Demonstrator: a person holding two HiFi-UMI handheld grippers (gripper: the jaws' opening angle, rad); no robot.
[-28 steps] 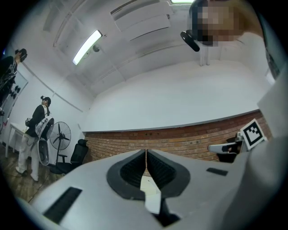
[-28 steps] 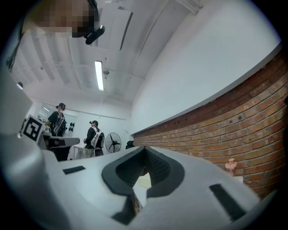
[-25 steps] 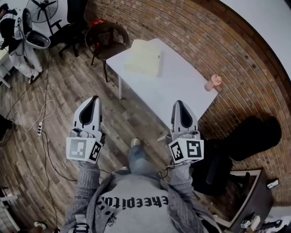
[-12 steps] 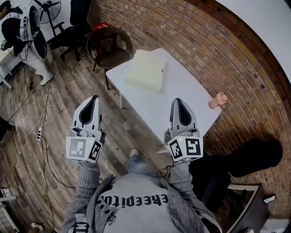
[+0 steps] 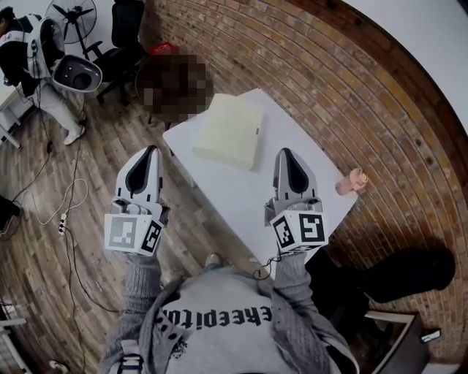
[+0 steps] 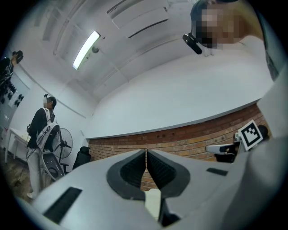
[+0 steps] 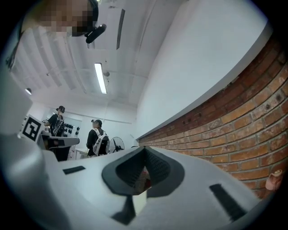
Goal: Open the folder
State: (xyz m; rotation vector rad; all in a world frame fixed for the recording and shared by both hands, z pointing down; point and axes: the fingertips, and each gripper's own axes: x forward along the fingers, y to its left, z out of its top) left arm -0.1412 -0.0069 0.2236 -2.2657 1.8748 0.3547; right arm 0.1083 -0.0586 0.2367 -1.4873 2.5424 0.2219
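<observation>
Folder (image 5: 228, 131), pale yellow and closed, is seen lying flat on the far part of the white tabletop (image 5: 241, 193), near its left corner. A pink bottle (image 5: 351, 181) is stood upright at the tabletop's right edge, close to the brick wall (image 5: 307, 66) and well apart from the folder.

The left gripper (image 5: 151, 150) is held over the wooden floor (image 5: 80, 241), left of the tabletop. In the left gripper view its fingers (image 6: 130, 170) are shown brought together at the tips, with only a thin slit between the pads and empty.

The right gripper (image 5: 285, 152) is held above the tabletop, nearer the person than the folder and to its right, apart from it. In the right gripper view its fingers (image 7: 157, 168) are likewise shown narrowed until the tips meet, gripping nothing.

A fan (image 5: 67, 12) is seen at the far left.
</observation>
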